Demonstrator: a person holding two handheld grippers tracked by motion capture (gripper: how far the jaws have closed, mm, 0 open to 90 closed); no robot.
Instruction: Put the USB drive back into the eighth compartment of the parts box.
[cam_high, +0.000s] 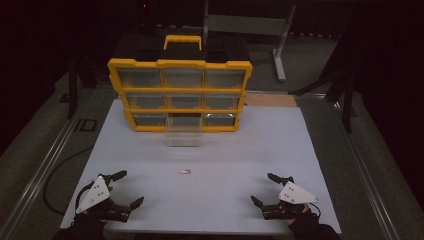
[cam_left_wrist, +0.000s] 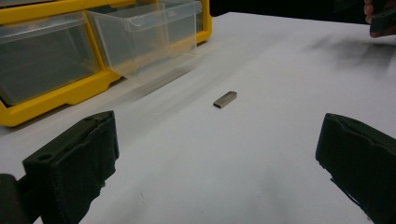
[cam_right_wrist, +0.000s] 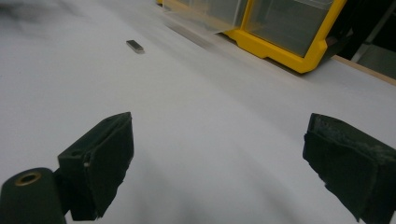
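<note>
grippers (cam_high: 128, 188) (cam_high: 261, 187) both spread wide, nothing between; unmarked metal stick (cam_left_wrist: 225, 99) (no readable writing)

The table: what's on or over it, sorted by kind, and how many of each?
Yellow drawer cabinet: 1
Clear drawers in it: 9, the bottom middle drawer pulled out
Small metal piece: 1
Hand-held grippers: 2, left gripper and right gripper, both open
Total: 13

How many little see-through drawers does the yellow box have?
9, in three rows of three in the yellow box. Eight sit pushed in; the bottom middle drawer is pulled out onto the white table.
</note>
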